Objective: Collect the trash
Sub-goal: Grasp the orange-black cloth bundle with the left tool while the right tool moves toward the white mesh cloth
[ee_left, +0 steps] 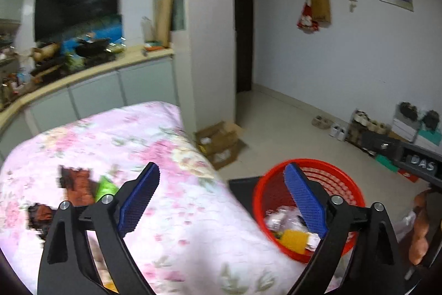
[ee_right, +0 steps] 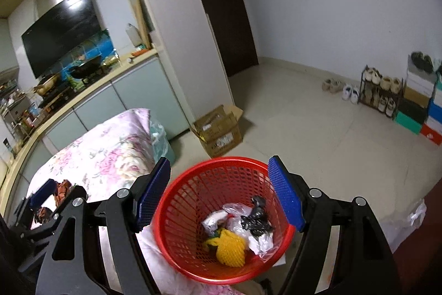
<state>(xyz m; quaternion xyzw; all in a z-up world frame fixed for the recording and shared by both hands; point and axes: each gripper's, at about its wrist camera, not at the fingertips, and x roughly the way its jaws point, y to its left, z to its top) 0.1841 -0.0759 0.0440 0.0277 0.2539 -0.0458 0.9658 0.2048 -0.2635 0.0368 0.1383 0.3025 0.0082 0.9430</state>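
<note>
Down at 6 o'clock sits the round red mesh basket, crinkly plastic and yellow foam netting inside. Right gripper hangs spread wide over it, empty. Left gripper, also wide and empty, straddles the floral quilt; wrappers at 9 o'clock. Tiled floor, cardboard box at 12.

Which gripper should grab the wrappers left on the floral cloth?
Probably left. The left gripper, open and empty, faces the wrappers on the cloth; the right gripper hangs above the red basket.
</note>
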